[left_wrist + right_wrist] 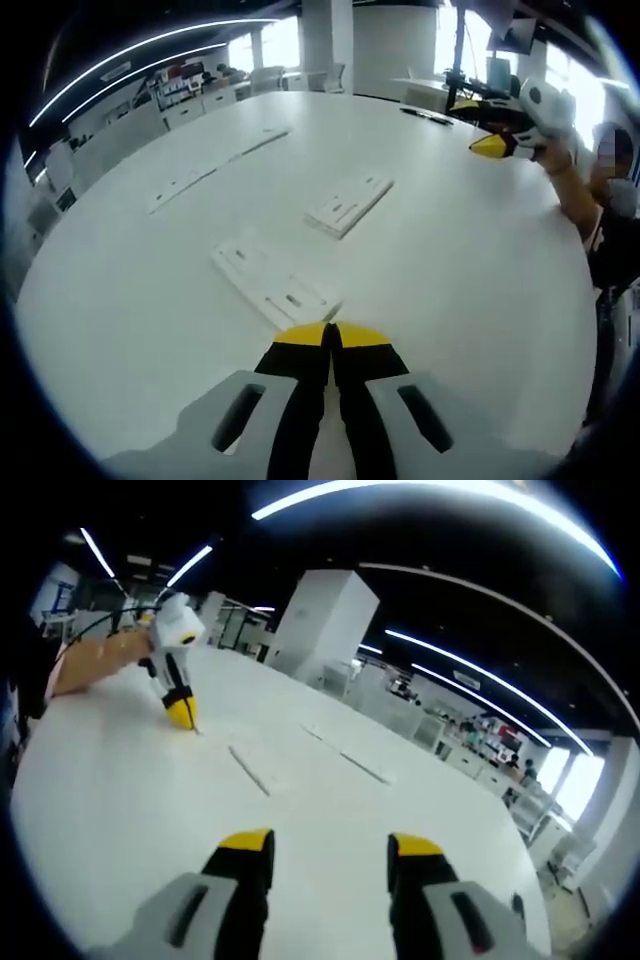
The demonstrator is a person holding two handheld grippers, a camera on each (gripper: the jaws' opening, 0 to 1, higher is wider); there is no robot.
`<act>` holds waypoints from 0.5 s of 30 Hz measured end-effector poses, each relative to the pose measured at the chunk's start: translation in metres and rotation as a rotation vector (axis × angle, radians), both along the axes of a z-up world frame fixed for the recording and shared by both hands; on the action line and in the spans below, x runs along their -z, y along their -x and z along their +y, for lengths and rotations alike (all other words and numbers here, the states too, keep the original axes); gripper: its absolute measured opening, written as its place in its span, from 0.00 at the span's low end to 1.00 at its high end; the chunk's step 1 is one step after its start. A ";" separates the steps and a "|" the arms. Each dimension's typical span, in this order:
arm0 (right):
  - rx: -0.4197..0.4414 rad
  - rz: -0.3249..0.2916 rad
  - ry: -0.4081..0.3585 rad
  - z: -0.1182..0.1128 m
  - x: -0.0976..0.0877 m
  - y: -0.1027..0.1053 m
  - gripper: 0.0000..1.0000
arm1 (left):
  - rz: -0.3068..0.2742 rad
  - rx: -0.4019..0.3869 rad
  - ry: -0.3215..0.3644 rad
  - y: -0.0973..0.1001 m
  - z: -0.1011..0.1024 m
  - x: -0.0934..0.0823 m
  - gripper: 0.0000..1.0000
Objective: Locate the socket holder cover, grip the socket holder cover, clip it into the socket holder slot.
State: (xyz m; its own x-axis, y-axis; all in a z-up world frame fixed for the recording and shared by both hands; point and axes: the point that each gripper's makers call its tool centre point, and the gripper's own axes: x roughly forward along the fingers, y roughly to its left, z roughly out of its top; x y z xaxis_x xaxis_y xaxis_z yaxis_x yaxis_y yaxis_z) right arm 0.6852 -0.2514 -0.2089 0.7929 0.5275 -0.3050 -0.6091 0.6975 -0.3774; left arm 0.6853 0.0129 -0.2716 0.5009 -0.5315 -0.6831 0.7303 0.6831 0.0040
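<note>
Left gripper (330, 335) jaws together over white cover (272, 282) | right gripper (330, 848) apart, empty | risk: white-on-white table (150, 300) hides edges, grip misses.

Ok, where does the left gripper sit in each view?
Left gripper view: the left gripper rises from bottom centre, jaws shut, tips by a white panel.
Right gripper view: upper left, yellow tip down at the tabletop.
Shared landmark: the white table.

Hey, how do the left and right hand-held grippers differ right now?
The left hand-held gripper has its jaws shut together, while the right hand-held gripper has its jaws spread wide. The left one sits low at a flat white part on the table; the right one is raised above it. Both have yellow tips and hold nothing.
</note>
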 end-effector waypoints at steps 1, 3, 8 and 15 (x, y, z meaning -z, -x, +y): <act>0.001 0.001 0.000 0.000 0.000 0.000 0.47 | 0.004 -0.004 0.003 0.000 0.000 0.000 0.03; -0.001 0.001 0.004 0.001 0.001 0.000 0.47 | 0.006 -0.005 0.005 0.000 0.000 0.000 0.03; 0.003 -0.002 -0.004 0.001 0.000 0.001 0.47 | 0.004 -0.004 -0.007 0.001 -0.001 0.001 0.03; 0.030 0.004 -0.030 -0.007 -0.001 -0.002 0.47 | 0.009 -0.024 -0.038 0.001 -0.001 0.001 0.03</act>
